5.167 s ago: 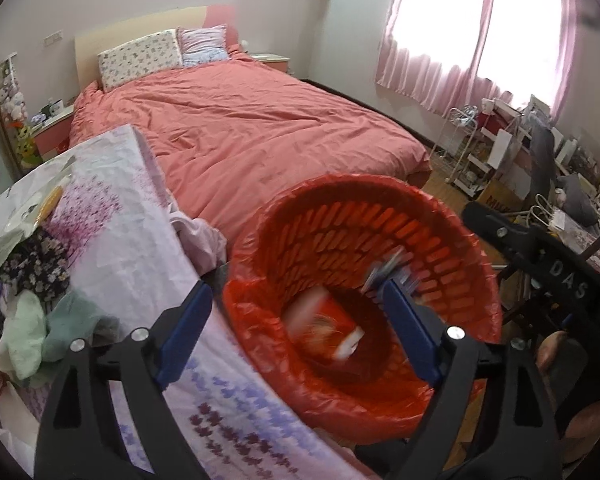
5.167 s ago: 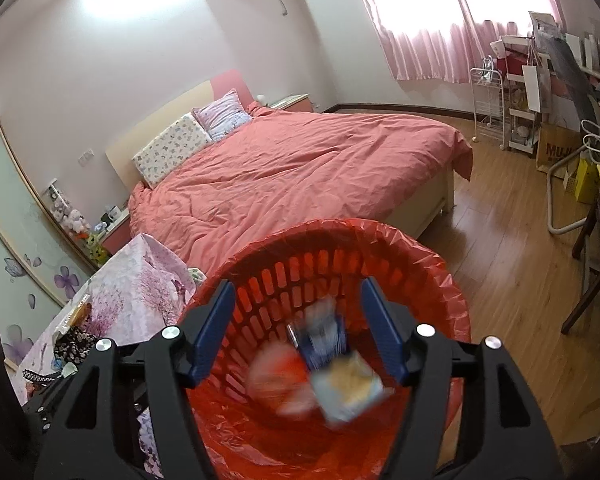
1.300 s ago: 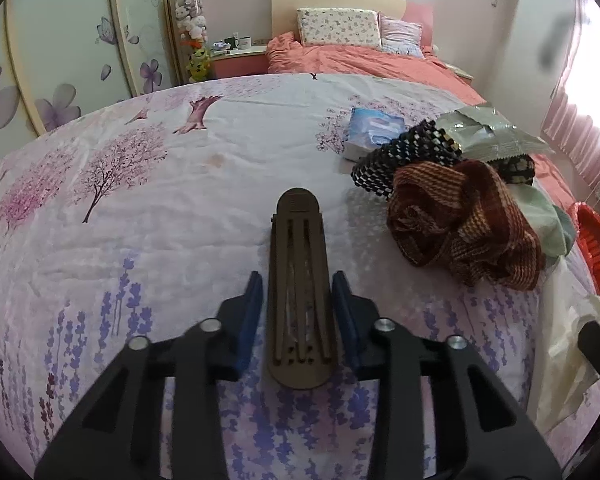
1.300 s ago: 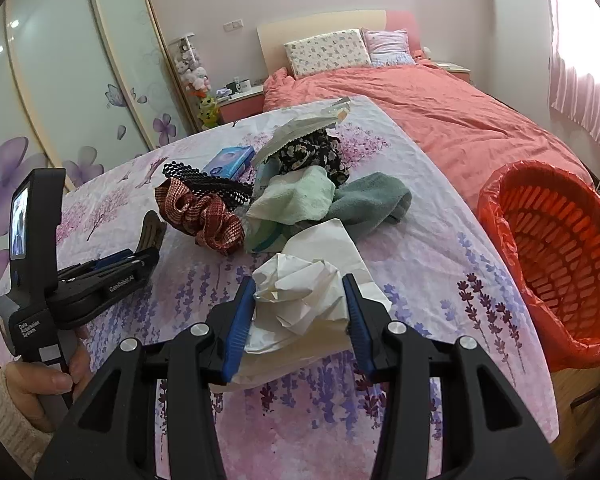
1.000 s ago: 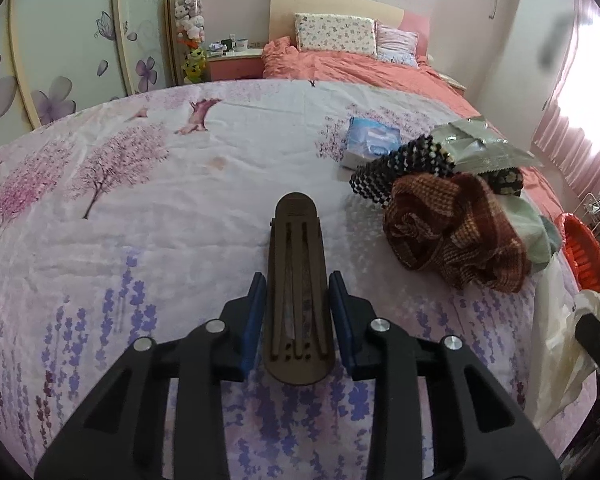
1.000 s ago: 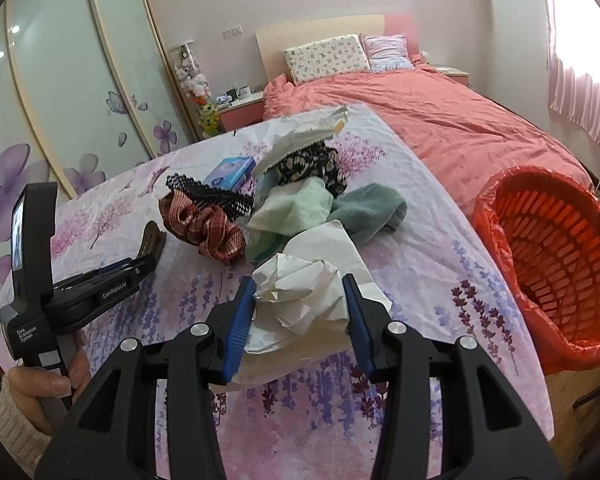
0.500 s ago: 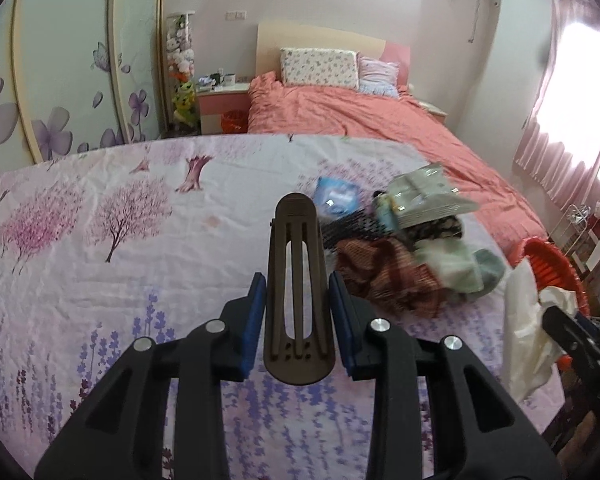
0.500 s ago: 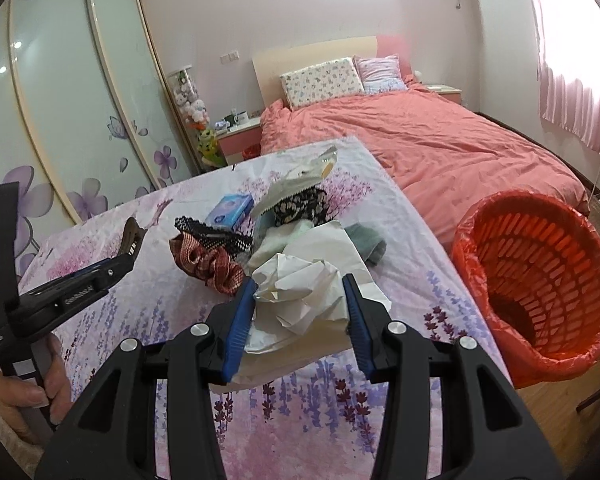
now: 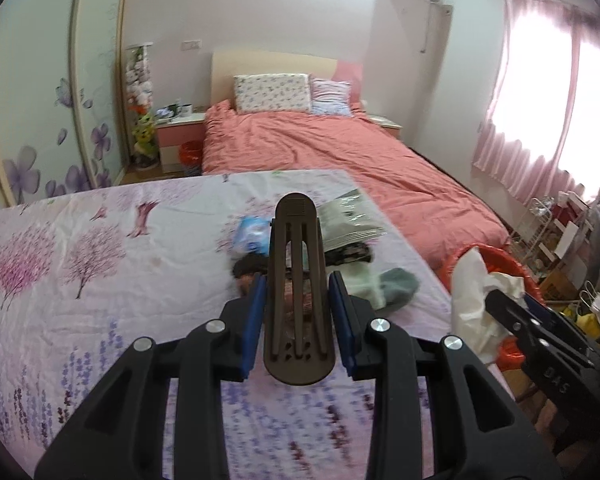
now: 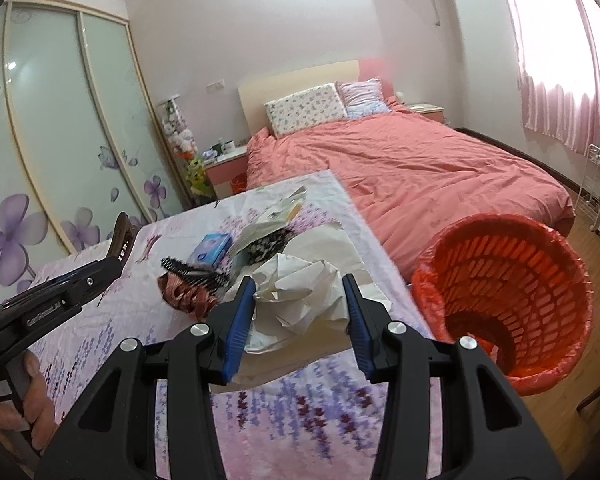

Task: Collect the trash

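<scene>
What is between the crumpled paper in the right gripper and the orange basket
Nothing stands between them. In the right wrist view the right gripper holds the crumpled paper over the floral cloth's edge, and only the gap beside it separates it from the orange basket.

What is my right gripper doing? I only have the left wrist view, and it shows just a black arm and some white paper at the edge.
Observer: The right gripper is shut on the crumpled white paper, with a blue pad pressing on each side.
Operator: Is anything in the red basket? The paper blocks it for me.
Observer: In the right wrist view the red basket is in plain sight to the right of the paper. Its bottom is too dark to tell what is in it.
Operator: And my left side from there?
Observer: The brown clip sticks up past the tips of the left gripper.
</scene>
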The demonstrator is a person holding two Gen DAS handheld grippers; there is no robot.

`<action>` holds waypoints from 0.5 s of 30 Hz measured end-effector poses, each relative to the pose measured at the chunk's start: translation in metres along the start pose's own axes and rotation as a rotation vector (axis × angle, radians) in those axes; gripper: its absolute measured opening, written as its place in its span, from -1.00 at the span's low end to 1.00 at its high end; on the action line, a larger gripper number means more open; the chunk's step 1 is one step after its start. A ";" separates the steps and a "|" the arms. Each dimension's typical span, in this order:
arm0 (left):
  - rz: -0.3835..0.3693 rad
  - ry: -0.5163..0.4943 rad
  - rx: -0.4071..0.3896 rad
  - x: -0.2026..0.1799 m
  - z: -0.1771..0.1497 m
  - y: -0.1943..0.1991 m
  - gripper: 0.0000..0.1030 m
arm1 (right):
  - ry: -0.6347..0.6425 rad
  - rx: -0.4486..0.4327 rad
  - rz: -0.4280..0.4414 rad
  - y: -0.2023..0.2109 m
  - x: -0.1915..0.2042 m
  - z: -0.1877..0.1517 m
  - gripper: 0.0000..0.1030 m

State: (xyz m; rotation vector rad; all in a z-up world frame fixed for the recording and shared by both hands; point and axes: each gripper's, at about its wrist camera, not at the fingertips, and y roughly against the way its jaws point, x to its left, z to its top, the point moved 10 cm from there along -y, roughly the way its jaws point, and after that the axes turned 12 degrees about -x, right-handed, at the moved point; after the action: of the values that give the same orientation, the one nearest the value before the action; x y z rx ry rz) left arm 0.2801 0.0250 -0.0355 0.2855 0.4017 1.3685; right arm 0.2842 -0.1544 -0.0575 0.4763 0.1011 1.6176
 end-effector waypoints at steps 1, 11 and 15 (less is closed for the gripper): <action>-0.015 -0.005 -0.003 -0.008 0.002 0.000 -0.37 | -0.002 -0.008 -0.007 0.001 -0.004 0.002 -0.13; -0.163 -0.030 -0.001 -0.089 0.008 -0.015 -0.37 | -0.048 -0.086 -0.097 0.012 -0.061 0.027 -0.13; -0.239 -0.044 0.014 -0.133 0.004 -0.026 -0.37 | -0.071 -0.109 -0.149 0.016 -0.095 0.035 -0.13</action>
State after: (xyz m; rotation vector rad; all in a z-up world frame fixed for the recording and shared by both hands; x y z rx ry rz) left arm 0.2850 -0.1098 -0.0280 0.2698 0.3954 1.1235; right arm 0.2849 -0.2558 -0.0432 0.4321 -0.0049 1.4505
